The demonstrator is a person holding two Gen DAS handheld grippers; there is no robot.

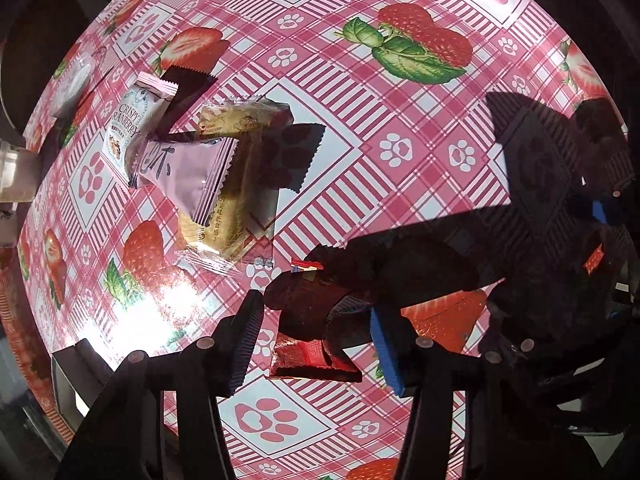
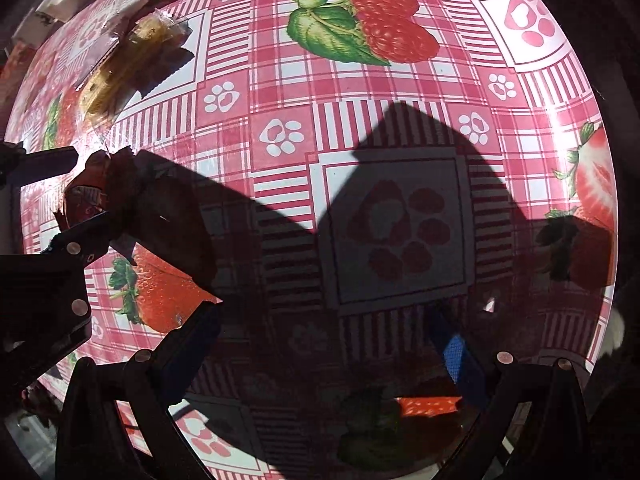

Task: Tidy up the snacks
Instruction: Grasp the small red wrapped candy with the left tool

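One red snack packet (image 1: 310,350) is grasped by the left hand-held gripper (image 1: 316,340); three wrapped snacks (image 1: 208,168) are piled ahead of it on the worktop (image 1: 400,128). Right hand-held gripper (image 2: 332,356) is spread, empty.

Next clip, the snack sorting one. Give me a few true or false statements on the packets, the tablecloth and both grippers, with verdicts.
1. A red packet sits between the fingers of the left gripper. True.
2. The right gripper holds a snack. False: its fingers stand apart with only tablecloth between them.
3. The pink packet lies on top of the yellow packet. True.
4. The tablecloth is plain blue. False: it is pink plaid with strawberries and paw prints.
5. The white cranberry packet lies apart from the pile. False: it touches the pink packet.
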